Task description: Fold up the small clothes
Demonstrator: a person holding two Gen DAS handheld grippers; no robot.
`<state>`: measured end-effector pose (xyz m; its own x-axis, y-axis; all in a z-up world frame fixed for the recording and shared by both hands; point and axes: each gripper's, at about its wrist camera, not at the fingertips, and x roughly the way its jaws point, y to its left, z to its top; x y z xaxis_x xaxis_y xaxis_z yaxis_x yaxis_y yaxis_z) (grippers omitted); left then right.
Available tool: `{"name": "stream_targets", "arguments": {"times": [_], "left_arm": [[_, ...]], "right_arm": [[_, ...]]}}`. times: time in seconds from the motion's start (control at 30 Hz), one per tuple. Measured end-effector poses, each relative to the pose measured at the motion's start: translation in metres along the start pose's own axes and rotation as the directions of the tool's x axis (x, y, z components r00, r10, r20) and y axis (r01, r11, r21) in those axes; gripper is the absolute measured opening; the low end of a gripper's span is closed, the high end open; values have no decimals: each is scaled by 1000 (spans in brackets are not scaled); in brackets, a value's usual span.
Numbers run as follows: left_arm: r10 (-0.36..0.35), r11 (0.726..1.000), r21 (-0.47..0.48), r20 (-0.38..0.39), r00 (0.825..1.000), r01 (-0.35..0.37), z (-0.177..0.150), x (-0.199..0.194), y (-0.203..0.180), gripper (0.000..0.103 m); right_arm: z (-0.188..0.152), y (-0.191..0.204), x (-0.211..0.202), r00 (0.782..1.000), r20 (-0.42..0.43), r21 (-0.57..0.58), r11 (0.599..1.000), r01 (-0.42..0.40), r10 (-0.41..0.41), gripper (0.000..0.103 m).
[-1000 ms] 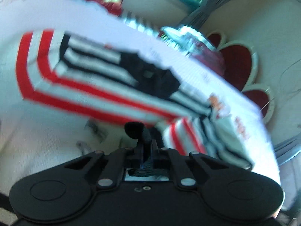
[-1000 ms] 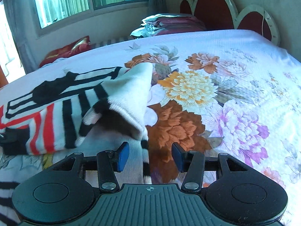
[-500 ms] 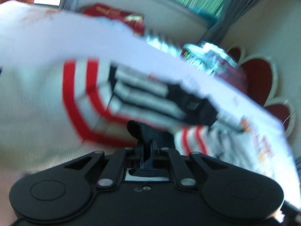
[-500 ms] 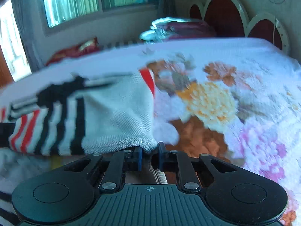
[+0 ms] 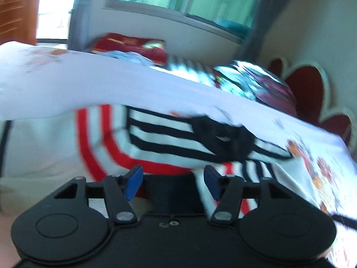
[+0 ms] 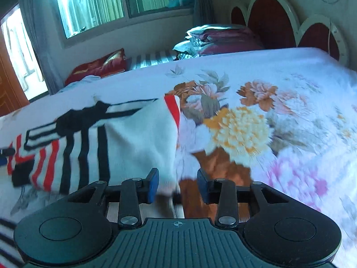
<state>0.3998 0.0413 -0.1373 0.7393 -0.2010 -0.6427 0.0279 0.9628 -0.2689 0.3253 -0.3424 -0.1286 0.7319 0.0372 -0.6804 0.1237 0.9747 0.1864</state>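
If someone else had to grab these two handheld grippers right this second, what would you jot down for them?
Left gripper: jaws opening, black hem of the striped sweater between the pads, not pinched.
Right gripper: jaws opening, white sweater edge between them, released.
Sweater lies on the floral bedspread, one white panel already folded over the stripes.
Left to do: check the fold lies flat, finish remaining folds.

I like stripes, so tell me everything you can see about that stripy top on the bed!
The stripy top is a soft, knitted-looking white garment with black and red stripes and a solid black patch. It lies on the flowery bedsheet, with a plain white part folded over its stripes. The right gripper is opening with the top's near edge between its pads; the left gripper is opening right over the cloth too. Neither pinches it.
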Motion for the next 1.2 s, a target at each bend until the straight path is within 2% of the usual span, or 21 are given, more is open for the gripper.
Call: {"name": "stream_targets", "arguments": {"times": [0.1,0.2,0.27,0.37,0.47,0.5,0.57,0.6,0.63,0.67,0.73,0.83,0.93,1.0,1.1,1.2], "left_arm": [[-25,998,50,-19,1000,26,-6,14,-20,58],[-21,996,83,-54,998,26,-18,29,-30,58],[-6,996,83,-80,997,12,-27,35,-26,58],[2,994,110,-72,997,6,-31,39,-24,58],[6,993,117,-76,997,3,-32,42,-24,59],[9,993,122,-72,997,0,-33,42,-24,60],[15,991,132,-65,998,-6,-34,43,-26,60],[14,991,134,-64,998,-6,-34,43,-26,60],[13,991,133,-65,998,-4,-33,42,-26,60],[10,991,135,-68,998,-1,-32,41,-26,59],[8,991,137,-72,997,1,-31,41,-26,59],[12,991,131,-68,998,-3,-29,40,-27,58],[7,993,114,-55,998,-1,-25,36,-28,59],[3,994,109,-63,998,4,-23,38,-29,61],[16,994,110,-80,997,-7,-24,46,-28,62],[18,992,127,-84,996,-7,-24,47,-28,63]], "right_arm": [[20,-3,29,1000,-16,39,999,-18,18,38],[38,0,60,999,-37,43,999,-33,34,38],[48,0,81,997,-57,56,998,-39,42,38],[64,-11,106,995,-67,136,989,-58,68,38],[77,-15,127,994,-81,168,984,-58,72,38],[80,-15,131,993,-83,176,982,-65,81,34],[81,-11,131,995,-70,144,988,-54,65,18],[79,-7,128,998,-53,102,994,-31,37,12],[77,-5,126,999,-31,57,998,15,-13,11],[74,-7,128,998,-16,33,997,68,-68,10],[70,-15,128,998,-12,54,996,69,-69,10],[72,-4,119,996,3,-13,996,84,-84,11],[75,3,100,998,45,8,999,53,-54,14],[73,16,92,999,54,-15,1000,4,-3,17],[66,43,93,999,30,-72,997,-32,34,18],[57,57,108,1000,-6,-109,994,-19,19,20]]}}
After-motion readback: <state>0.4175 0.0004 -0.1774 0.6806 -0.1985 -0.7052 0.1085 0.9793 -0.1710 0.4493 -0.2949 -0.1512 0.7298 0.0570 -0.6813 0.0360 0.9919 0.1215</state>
